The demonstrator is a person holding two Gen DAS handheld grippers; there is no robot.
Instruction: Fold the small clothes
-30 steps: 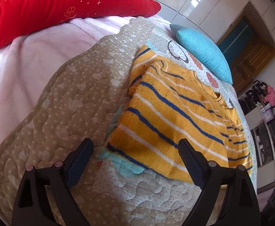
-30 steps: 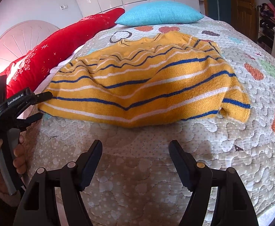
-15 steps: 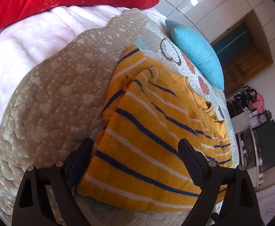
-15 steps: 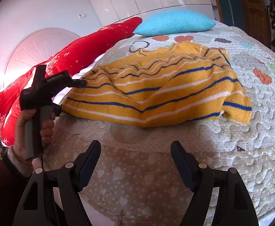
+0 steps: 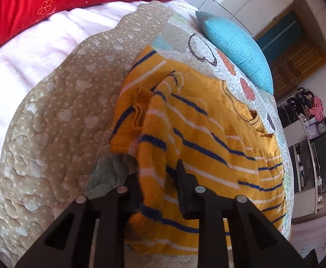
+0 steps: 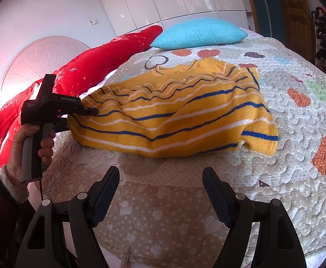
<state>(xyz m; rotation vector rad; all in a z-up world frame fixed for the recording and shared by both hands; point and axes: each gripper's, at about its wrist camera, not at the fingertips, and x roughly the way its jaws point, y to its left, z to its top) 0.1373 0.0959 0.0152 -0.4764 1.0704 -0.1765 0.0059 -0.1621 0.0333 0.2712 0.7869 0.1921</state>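
A yellow striped sweater (image 6: 180, 114) lies spread on the quilted bed cover (image 6: 274, 174), in front of a blue pillow (image 6: 198, 33) at the far end. The left tongs (image 5: 157, 178) are closing on the sweater's near left corner, a bunched fold of knit between the jaws. The right tongs (image 6: 160, 178) stand wide and empty over the bare near edge of the cover, just short of the sweater's hem.

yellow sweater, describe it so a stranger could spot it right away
On the heart-patterned quilt covering the bed, below the turquoise pillow, lies the yellow sweater. It alone has blue and white stripes, and the left gripper is closing on its corner.
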